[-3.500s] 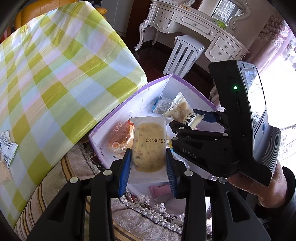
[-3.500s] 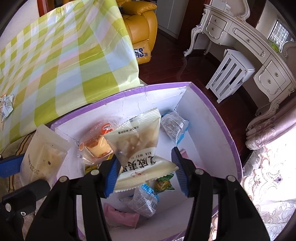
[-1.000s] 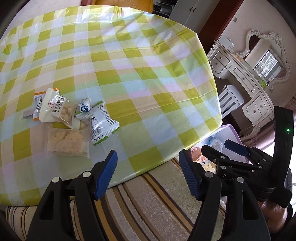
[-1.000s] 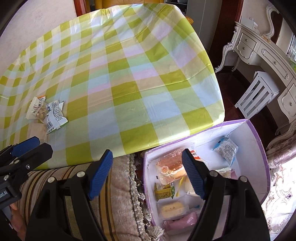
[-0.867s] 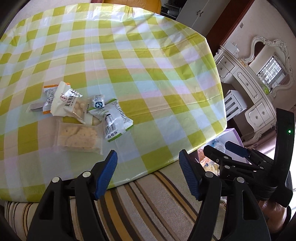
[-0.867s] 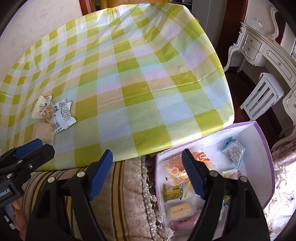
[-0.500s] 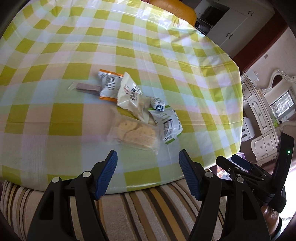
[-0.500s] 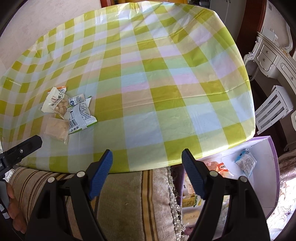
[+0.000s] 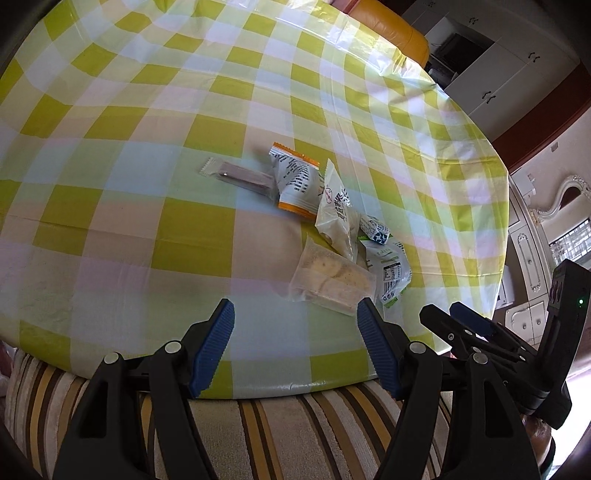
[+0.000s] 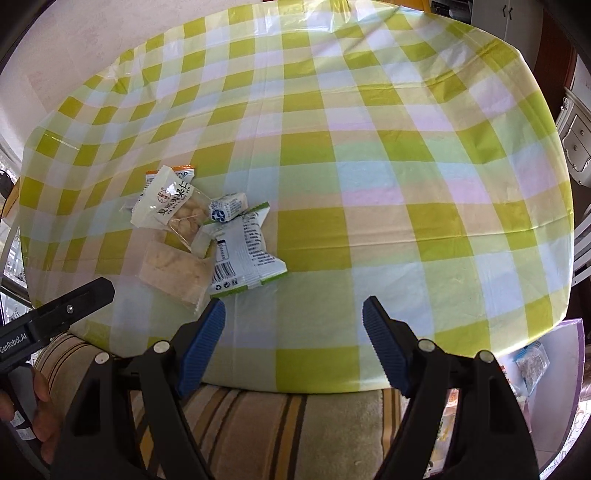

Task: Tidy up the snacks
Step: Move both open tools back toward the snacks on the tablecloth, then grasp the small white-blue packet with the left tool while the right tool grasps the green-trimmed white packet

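A small pile of snacks lies on the green-checked tablecloth (image 9: 147,110): a clear biscuit packet (image 9: 332,282), a green-and-white packet (image 9: 389,269), a blue-and-white sweet (image 9: 376,229), a white nut packet (image 9: 334,206), an orange-edged packet (image 9: 295,182) and a brown bar (image 9: 240,175). My left gripper (image 9: 295,325) hangs open and empty just short of the biscuit packet. My right gripper (image 10: 293,314) is open and empty too, to the right of the green-and-white packet (image 10: 243,254) and the biscuit packet (image 10: 173,271).
The purple-rimmed white box (image 10: 561,387) with packets inside sits below the table's right edge. Striped fabric (image 9: 295,424) runs under the table's near edge. A white dresser (image 9: 535,229) and an orange chair (image 9: 388,26) stand beyond the table.
Both grippers held packets over the box and are now empty. They have swung left from the box to the table, and the snack pile has come to sit just ahead of them.
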Tool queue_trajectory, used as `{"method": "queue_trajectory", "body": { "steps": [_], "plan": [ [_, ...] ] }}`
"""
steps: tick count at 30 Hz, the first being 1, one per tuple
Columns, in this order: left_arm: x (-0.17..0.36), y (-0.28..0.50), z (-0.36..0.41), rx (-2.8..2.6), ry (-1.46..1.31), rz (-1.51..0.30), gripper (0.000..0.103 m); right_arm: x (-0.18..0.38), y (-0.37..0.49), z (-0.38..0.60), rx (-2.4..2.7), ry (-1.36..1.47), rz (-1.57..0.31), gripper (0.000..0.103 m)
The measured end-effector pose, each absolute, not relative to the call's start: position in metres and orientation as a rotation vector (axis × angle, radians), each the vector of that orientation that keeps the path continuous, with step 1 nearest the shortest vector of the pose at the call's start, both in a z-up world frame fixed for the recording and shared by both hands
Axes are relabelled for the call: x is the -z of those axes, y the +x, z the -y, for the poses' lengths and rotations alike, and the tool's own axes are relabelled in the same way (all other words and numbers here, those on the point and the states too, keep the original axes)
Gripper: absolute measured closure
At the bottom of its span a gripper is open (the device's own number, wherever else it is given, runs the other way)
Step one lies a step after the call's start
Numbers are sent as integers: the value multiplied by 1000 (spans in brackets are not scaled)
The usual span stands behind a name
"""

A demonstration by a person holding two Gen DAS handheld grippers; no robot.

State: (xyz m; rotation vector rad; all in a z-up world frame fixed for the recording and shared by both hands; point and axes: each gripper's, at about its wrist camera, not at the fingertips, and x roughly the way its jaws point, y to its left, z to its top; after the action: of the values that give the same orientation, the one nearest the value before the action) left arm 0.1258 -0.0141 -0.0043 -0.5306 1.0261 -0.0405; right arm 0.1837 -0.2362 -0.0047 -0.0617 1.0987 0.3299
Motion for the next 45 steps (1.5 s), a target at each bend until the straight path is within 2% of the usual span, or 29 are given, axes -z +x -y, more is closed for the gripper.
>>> {"method": "queue_trajectory", "body": {
  "steps": [11,15,20,23,29,32,37,42,45],
  "plan": [
    [-2,137,-13,17,-576,-949,38,14,206,205,-386,-52,-1104,26],
    [-3,144,-19,21,-580,-943,46,20,211,200,-392,-52,-1121,26],
    [-2,153,-21,30,-585,-938,47,25,216,193,-403,-61,-1137,31],
    [-3,160,-23,32,-596,-943,54,26,218,191,-407,-58,-1142,31],
    [-20,179,17,198,-542,-927,56,28,221,192,-417,-41,-1145,35],
    [-25,194,46,279,-477,-932,60,28,222,193,-419,-29,-1144,36],
    [-9,222,74,314,-415,-1005,66,26,223,200,-414,1,-1139,37],
    [9,239,86,288,-374,-1076,71,28,225,204,-423,27,-1146,45],
    [15,245,89,262,-354,-1104,73,29,225,205,-427,32,-1143,46]
  ]
}}
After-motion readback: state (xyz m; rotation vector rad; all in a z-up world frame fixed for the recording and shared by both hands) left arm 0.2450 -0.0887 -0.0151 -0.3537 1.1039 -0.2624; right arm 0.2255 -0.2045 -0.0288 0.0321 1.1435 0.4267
